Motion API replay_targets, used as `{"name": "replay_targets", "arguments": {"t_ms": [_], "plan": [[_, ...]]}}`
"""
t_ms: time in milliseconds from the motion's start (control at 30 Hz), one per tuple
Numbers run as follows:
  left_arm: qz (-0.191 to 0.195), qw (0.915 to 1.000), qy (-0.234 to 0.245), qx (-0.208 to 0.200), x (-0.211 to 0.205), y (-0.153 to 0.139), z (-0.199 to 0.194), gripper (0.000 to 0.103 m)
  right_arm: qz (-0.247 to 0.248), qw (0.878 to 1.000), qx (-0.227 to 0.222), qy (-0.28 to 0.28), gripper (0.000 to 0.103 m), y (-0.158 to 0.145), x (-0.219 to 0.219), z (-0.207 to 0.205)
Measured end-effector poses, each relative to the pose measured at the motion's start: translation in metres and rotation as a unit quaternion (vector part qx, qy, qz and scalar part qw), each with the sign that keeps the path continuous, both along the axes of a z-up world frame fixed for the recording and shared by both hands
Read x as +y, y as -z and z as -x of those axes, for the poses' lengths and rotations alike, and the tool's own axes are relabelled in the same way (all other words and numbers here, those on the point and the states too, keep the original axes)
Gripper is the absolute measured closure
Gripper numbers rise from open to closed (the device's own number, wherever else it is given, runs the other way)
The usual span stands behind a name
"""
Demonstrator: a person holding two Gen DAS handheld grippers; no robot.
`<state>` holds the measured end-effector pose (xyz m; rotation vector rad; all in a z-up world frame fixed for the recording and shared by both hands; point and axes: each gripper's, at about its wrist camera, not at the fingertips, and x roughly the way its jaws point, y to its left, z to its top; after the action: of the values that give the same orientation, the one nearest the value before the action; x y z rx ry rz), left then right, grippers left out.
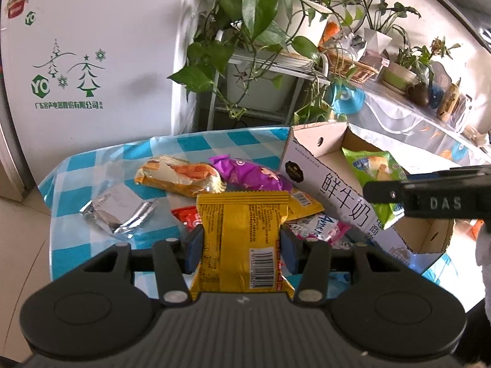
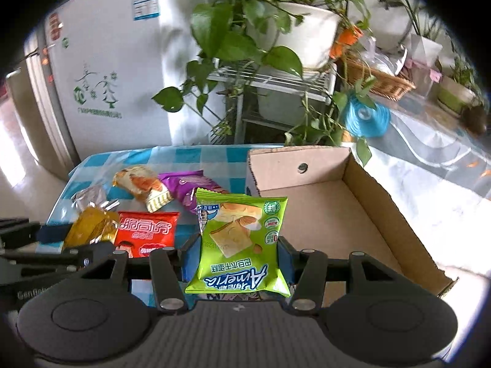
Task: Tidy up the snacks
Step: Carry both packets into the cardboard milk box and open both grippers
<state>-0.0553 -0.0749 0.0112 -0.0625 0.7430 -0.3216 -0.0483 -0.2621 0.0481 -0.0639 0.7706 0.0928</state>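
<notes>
While both tools grip: left tool (image 1: 241, 243) clamped on a yellow packet (image 1: 242, 239), right tool (image 2: 237, 256) clamped on a green packet (image 2: 241, 239). Ahead and right of each, an open cardboard box (image 2: 377, 208), floor bare. Ahead and left, loose on the checked desk (image 1: 92, 165): orange (image 1: 181, 178), purple (image 1: 251, 173), red (image 2: 147, 233), silver (image 1: 119, 211) packets. Probably early; most unsorted. Wrappers glossy, crinkled, puffy.

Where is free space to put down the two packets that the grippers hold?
The cardboard box floor is bare in the right wrist view. The cloth is free between the silver packet and the far table edge. It is crowded by the purple packet and red packet.
</notes>
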Motion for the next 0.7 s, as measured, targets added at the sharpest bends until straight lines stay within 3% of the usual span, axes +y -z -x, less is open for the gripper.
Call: {"name": "replay_targets", "arguments": {"t_ms": [233, 700], "plan": [[0.007, 0.9999, 0.005, 0.005, -0.008, 0.003, -0.006, 0.053, -0.022, 0.999, -0.012, 0.024, 0.045, -0.003, -0.019, -0.010], [0.045, 0.9988, 0.017, 0.009, -0.022, -0.007, -0.023, 0.053, -0.080, 0.989, 0.001, 0.125, 0.045, -0.006, -0.068, -0.021]]}}
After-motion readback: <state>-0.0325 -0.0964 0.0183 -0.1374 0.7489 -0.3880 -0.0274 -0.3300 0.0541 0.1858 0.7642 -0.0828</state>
